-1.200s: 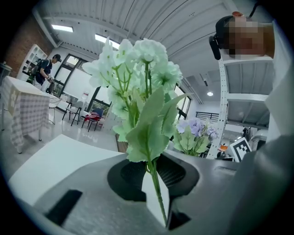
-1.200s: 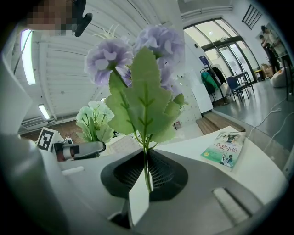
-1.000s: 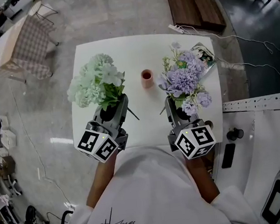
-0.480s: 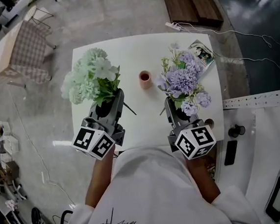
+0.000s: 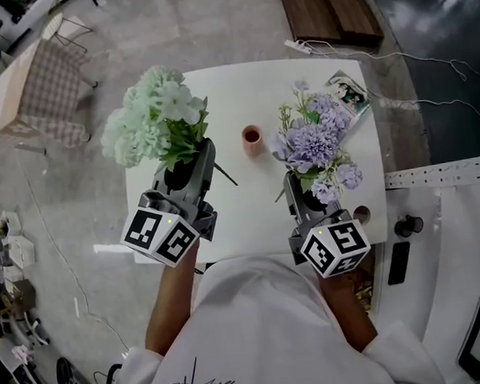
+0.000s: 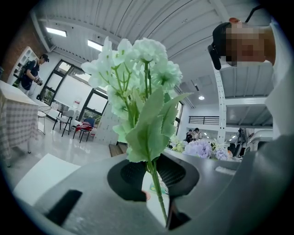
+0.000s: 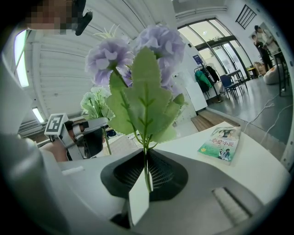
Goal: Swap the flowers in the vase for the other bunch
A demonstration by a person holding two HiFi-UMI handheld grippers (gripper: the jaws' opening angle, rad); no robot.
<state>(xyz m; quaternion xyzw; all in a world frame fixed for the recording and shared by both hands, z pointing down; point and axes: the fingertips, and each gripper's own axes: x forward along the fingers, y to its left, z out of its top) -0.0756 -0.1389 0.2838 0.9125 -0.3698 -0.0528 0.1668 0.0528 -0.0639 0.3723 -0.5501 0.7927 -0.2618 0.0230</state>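
Over the white table [image 5: 250,211], my left gripper [image 5: 189,171] is shut on the stem of a pale green flower bunch [image 5: 153,121], which stands upright between its jaws [image 6: 138,87]. On the other side, my right gripper [image 5: 301,186] is shut on the thin stem of a purple flower bunch [image 5: 311,142], whose blooms and broad leaves rise above the jaws [image 7: 138,55]. A small pink vase [image 5: 252,137] stands on the table between the two bunches, and nothing shows in it. The right gripper view also shows the left gripper [image 7: 89,137] off to its left.
A book [image 5: 347,90] lies at the table's far right corner [image 7: 221,143]. A white counter [image 5: 444,209] with dark items adjoins the table on the right. Cables [image 5: 430,63] trail over the floor, a wooden bench [image 5: 332,5] stands beyond, and a checked-cloth table [image 5: 35,80] is at the left.
My left gripper has risen and shifted a little further out over the table with the pale green bunch. The right gripper and the purple bunch have stayed where they were.
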